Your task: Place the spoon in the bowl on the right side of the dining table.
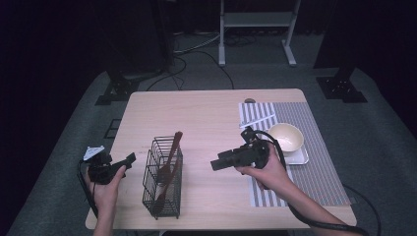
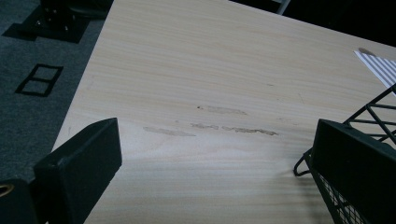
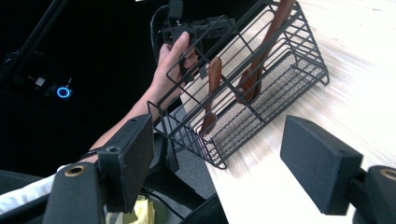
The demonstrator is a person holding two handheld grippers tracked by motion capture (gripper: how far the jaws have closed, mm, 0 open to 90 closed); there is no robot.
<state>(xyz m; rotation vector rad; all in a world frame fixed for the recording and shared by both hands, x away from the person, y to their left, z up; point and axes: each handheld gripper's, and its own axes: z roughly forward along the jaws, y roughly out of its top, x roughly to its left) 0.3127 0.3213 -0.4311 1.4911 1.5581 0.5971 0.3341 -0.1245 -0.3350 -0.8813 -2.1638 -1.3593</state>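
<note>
On the near-left part of the tabletop, a black wire basket, upright, two compartments, front edge close to the near rim. Inside it, two brown wooden utensils, leaning, handles poking up past the wire top. From the right tool's view, same basket seen side-on, mesh floor visible, both utensils resting head-down against it.

Just left of the basket, the left tool, gripped in the left hand at the tabletop's left edge, jaws pointing right toward the wire. Wide open, nothing between the jaws: in its own view bare wood across the gap, with the basket's corner behind the right-hand jaw. Touching the wire or just short of it, cannot tell.

To the basket's right, over mid-tabletop, the right tool, held in the right hand, aimed left at the basket and apart from it. Also wide open and empty; in its own view the basket sits beyond the two black pads, with the left hand behind the wires.

Farther right, a striped placemat, grey and white. On it a small tray carrying a cream bowl. A white strip lying across the mat's far-left corner.
</note>
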